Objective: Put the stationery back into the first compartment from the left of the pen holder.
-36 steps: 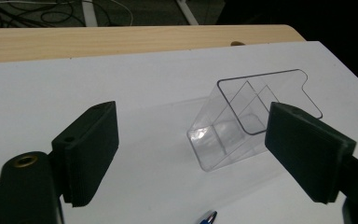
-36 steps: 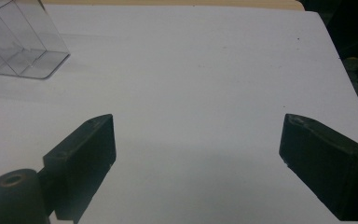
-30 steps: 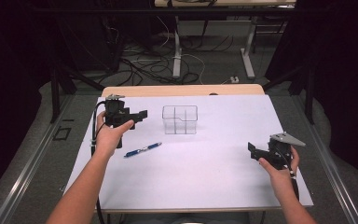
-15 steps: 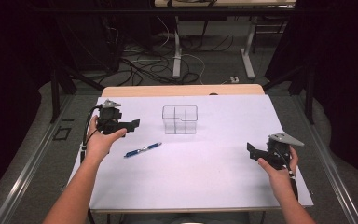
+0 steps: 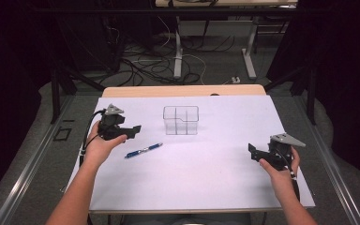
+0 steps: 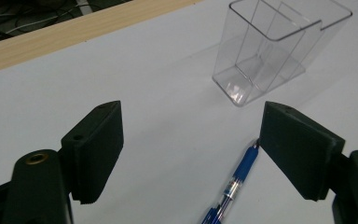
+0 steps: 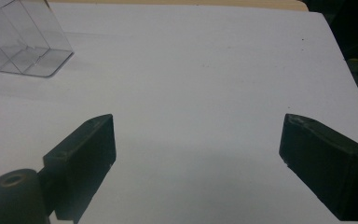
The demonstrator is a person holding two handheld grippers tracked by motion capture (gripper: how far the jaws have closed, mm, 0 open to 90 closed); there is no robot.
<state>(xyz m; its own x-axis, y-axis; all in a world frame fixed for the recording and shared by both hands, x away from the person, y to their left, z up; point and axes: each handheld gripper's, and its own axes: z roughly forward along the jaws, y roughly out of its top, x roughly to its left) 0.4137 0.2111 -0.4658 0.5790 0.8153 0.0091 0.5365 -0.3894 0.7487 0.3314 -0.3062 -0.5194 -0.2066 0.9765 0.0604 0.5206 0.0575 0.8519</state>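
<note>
Blue and slim, the pen [image 5: 143, 150] is lying flat on the white sheet [image 5: 192, 178] between the left gripper [image 5: 130, 131] and the clear holder [image 5: 181, 120], free of both. In the left gripper view it is lying between the black jaws without touching either pad, its tip pointing at the right one. Those jaws have just been closing, yet they are standing spread with nothing pinched, probably lining up to take the pen. The holder, a transparent plastic box split into compartments, is standing upright near the far edge of the sheet, and every compartment is showing empty. Well apart, the right gripper [image 5: 258, 153] is resting at the sheet's near right, jaws spread wide over bare paper, likely waiting.
</note>
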